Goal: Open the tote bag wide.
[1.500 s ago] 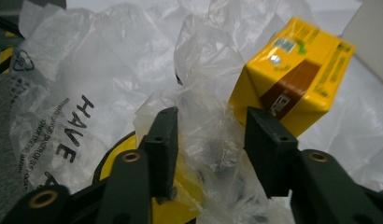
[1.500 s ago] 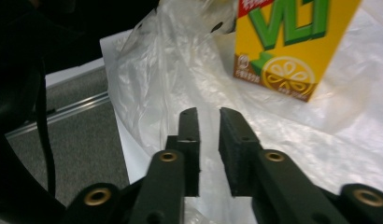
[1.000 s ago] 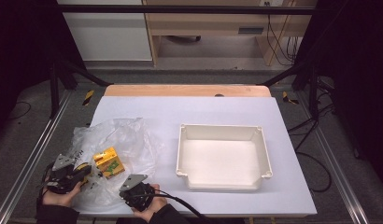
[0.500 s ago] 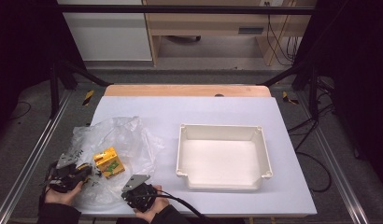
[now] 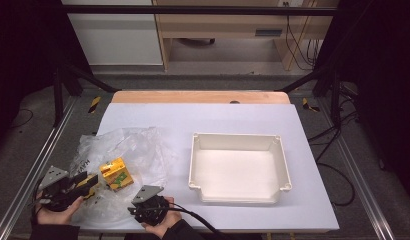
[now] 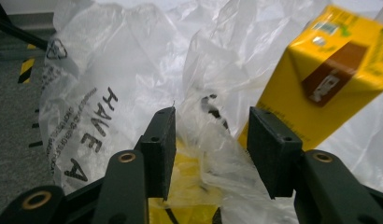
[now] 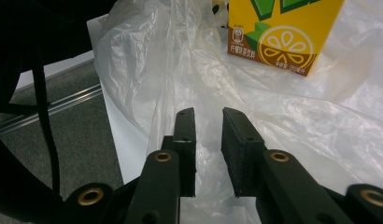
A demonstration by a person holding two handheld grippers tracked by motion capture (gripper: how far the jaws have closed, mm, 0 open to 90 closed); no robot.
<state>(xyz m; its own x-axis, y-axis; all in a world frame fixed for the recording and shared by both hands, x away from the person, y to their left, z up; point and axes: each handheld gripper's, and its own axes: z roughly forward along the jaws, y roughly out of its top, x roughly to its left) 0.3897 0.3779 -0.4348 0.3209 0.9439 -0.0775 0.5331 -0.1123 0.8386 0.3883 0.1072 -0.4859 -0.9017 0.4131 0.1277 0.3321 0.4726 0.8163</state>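
Lying: the bag (image 5: 125, 165) is spread flat on the left half of the table (image 5: 243, 117), with the carton (image 5: 116, 173) standing on or in it; which of the two cannot be told.
Left gripper: the left gripper (image 5: 90, 181) is at the bag's left edge, pointing at the carton. In the left gripper view its jaws have just been opening and stand apart, with a crumpled fold of bag (image 6: 133, 70) between them that neither pad (image 6: 162, 144) presses; the carton (image 6: 320, 79) rises just beyond the pad on the right of that view.
Bag handling: thin, soft and light film, likely slippery. It will crumple and slide, not lift as one sheet, so a gathered fold at an edge looks like the best hold.
Carton handling: stiff, light and boxy. Its flat sides should take a pinch well, though the film over them may slip.
Right gripper: the right gripper (image 5: 149, 199) sits at the bag's near edge. In the right gripper view its jaws have just been opening to a narrow gap, with film (image 7: 208, 121) between the pads (image 7: 236, 140) but, it seems, not clamped; the carton (image 7: 283, 32) stands farther ahead, apart.
Tray: the tray (image 5: 238, 167) lies right of the bag, well apart.
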